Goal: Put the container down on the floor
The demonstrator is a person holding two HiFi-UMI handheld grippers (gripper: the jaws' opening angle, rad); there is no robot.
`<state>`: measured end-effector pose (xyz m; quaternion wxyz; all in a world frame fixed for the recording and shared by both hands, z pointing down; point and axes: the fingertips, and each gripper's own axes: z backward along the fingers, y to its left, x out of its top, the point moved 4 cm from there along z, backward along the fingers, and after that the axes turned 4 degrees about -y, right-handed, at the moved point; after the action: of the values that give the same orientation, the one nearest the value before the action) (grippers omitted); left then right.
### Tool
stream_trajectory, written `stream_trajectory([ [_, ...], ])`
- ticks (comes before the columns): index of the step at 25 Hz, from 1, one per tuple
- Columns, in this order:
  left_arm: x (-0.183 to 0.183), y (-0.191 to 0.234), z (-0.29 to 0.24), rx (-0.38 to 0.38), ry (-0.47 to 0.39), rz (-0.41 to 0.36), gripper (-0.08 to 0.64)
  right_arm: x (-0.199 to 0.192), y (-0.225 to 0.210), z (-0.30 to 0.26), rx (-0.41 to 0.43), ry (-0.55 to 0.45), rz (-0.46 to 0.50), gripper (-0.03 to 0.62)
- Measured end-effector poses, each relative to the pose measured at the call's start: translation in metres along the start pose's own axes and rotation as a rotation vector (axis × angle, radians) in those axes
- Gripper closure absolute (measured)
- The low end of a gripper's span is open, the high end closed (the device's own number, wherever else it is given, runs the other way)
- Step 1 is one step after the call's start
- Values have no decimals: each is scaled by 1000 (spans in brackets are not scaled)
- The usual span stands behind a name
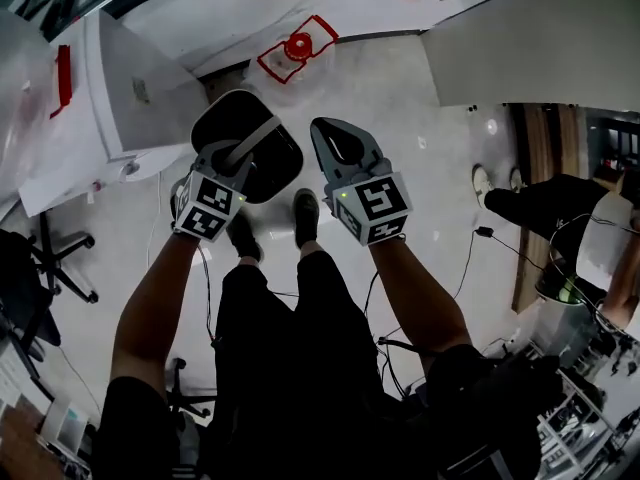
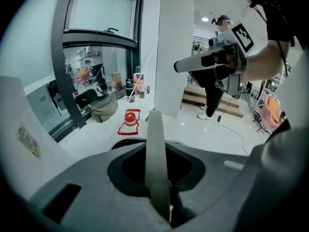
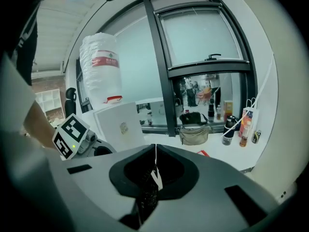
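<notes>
Head view puts the pale, glossy floor (image 1: 400,98) far below me, with a white cabinet (image 1: 120,88) off to the left and a red item (image 1: 298,46) lying further out. The black container (image 1: 275,176) hangs in the air ahead of the person's feet, well clear of the floor and near the cabinet's corner. It looks like rigid moulded plastic, and since 1 gripper carries it alone, I judge it fairly light, though free to swing. The grey band handle (image 1: 250,140) across its top is the sensible place to hold, at its middle, so the body hangs level. My left gripper (image 1: 228,163) has its 2 fingers clamped on that band. The right gripper (image 1: 335,140) hovers just beside it, fingers pressed together on nothing. On so smooth a floor it may skid.
</notes>
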<state>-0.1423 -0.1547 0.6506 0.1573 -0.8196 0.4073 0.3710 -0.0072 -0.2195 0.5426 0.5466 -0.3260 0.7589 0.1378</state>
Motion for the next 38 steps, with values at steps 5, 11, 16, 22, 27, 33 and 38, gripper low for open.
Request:
stream_trajectory([
  [5,-40,4,-40,-4,36,-18,486,-50,-10,-15,6,58,-26,583],
  [11,-86,12,-82,-14,90,-48,486,-87,-13,-34,23,80,-43,583],
  [16,-120,17,-113,-34,115,-54,486,-119,-18,-49,26,98,-49,583],
  [22,-154,20,-144,-43,121,-50,486,-157,-20,-62,29,125,-52,583],
  [27,-176,24,-167,-43,119,-44,486,-180,-21,-72,23,140,-65,583],
  [33,-203,28,-190,-49,136,-23,486,-201,-25,-84,19,142,-79,583],
  [38,-216,33,-206,-43,146,-28,486,-214,-26,-88,21,145,-59,583],
])
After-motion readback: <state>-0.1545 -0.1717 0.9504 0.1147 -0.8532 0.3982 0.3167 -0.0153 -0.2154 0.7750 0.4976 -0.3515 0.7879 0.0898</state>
